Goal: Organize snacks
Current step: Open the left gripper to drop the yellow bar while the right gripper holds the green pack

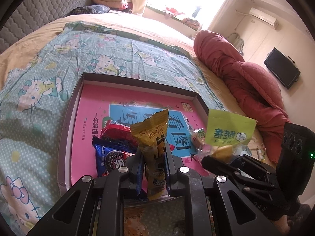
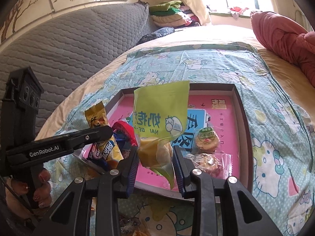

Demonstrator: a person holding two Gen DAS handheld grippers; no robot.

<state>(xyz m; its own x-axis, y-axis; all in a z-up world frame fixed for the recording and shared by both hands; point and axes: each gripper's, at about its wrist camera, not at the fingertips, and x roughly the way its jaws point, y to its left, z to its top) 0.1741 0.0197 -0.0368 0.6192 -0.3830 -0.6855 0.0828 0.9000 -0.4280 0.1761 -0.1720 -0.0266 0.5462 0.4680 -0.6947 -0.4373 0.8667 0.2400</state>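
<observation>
Yellow snack pack (image 1: 155,143) is clamped upright between the jaws of the left gripper (image 1: 153,161), held over the near edge of the tray (image 1: 72,106). Torn top end is pointed up and away from the camera. In the right wrist view the same pack (image 2: 102,137) is seen pinched at its middle by the left gripper (image 2: 106,132).

Green bag (image 2: 160,116) with a clear lower part and yellowish pieces inside is gripped by the right gripper (image 2: 155,161); jaws are closed on the clear part, green top is raised above the tray (image 2: 244,122). From the left view the bag (image 1: 229,129) is held just right of the tray's right wall, with the right gripper (image 1: 214,158) at its lower end.

Already lying in the tray: blue cookie pack (image 1: 110,157) and red pack (image 1: 116,131) at near left, two round cookies in clear wrappers (image 2: 206,139) at near right, touching each other. Tray floor is covered by a pink printed sheet (image 1: 94,102).

Tray is set on a cartoon-cat bedsheet (image 1: 39,78) on a bed. Red quilt (image 1: 242,74) is bunched at the bed's right side, well apart from the tray.
</observation>
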